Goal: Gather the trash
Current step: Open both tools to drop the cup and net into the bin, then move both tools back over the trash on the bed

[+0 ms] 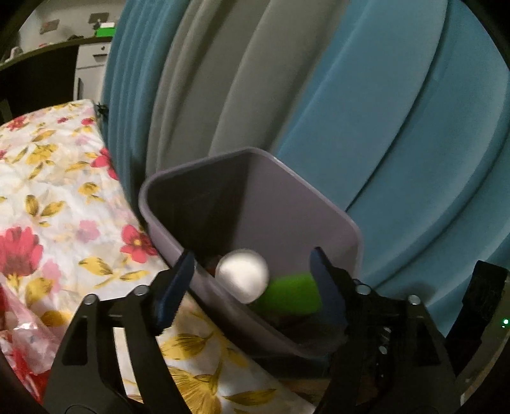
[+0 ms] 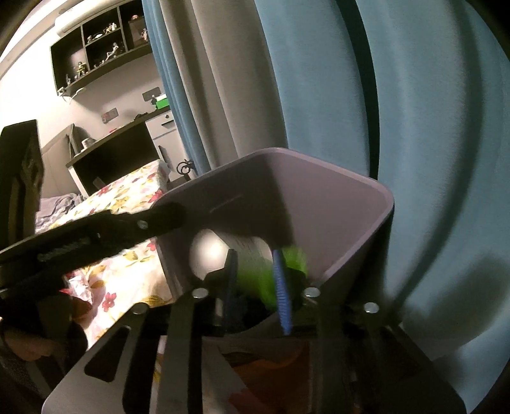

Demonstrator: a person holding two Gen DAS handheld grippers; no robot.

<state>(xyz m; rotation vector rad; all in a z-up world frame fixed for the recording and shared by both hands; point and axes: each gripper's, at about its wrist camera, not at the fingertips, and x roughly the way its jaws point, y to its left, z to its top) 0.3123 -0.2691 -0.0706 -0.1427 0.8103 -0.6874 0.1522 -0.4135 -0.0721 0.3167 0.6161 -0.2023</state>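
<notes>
Left wrist view: left gripper (image 1: 250, 277) jaws spread wide, released, nothing between them; blue-padded fingertips (image 1: 173, 286) straddle the near end of a grey-lilac trash bin (image 1: 318, 203). Bin sits tilted, mouth toward the camera, resting against the floral bedsheet (image 1: 47, 197) on the left, teal and grey curtain (image 1: 366, 95) behind it. Inside the bin, low near the front rim: a white round object (image 1: 242, 275), blurred, and a bright green item (image 1: 291, 294) just right of it, touching or overlapping, cannot tell which; darker stuff underneath, unreadable. Pink-red crinkly plastic (image 1: 19, 344) lies on the sheet at far left. Far top left: a dark desk edge with a green box (image 1: 106, 30). Right wrist view: right gripper (image 2: 255, 280) fingers are close together but with a visible gap, blue ribbed pad (image 2: 282, 293) on the right one; the green item (image 2: 261, 277) shows blurred in and behind that gap, so cannot tell whether it is grasped or loose. White round object (image 2: 207, 251) sits left of the fingers inside the bin (image 2: 334, 197). This view alone shows the left gripper's black body (image 2: 95, 232) from the side, reaching in from the left with its tip at the bin's left wall, plus a wall shelf with figurines (image 2: 95, 47), the white drawer unit (image 2: 162, 133) and a slot mark on the bin's inner wall. Sheet (image 2: 127, 191) and curtain (image 2: 414, 127) show here too.
</notes>
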